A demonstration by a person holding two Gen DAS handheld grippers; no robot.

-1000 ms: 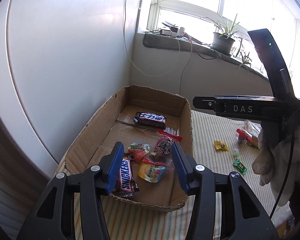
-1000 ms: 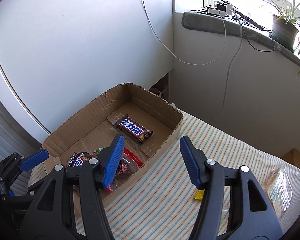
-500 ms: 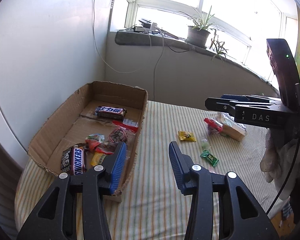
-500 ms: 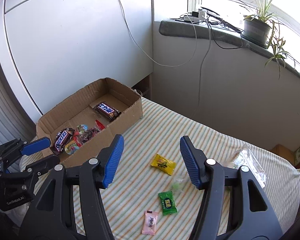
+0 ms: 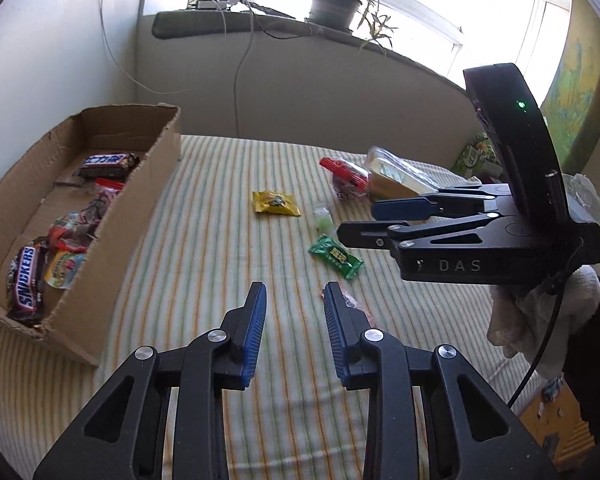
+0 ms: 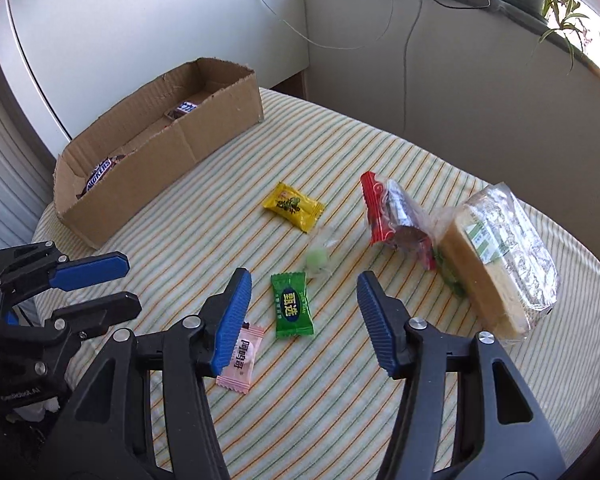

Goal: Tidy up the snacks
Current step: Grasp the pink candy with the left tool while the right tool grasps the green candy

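A cardboard box (image 5: 148,200) at the left holds a Snickers bar (image 5: 26,278), a dark chocolate bar (image 5: 104,162) and other wrapped snacks. On the striped cloth lie a yellow packet (image 6: 293,207), a green candy (image 6: 293,306), a pale green sweet (image 6: 318,258), a pink candy (image 6: 242,360), a red-edged bag (image 6: 396,220) and a wrapped sandwich (image 6: 496,264). My left gripper (image 5: 295,304) is open and empty above the cloth, right of the box. My right gripper (image 6: 304,300) is open and empty, hovering over the green candy; it also shows in the left wrist view (image 5: 364,220).
The cloth-covered table (image 6: 340,400) is round, with its edge close on the right. A white wall stands behind the box (image 6: 160,152). A windowsill with a potted plant (image 5: 336,4) and cables runs along the back.
Both grippers have swung away from the box to the right and now hang over the loose snacks on the cloth. The right gripper has dropped closer to the green candy. Both stay open.
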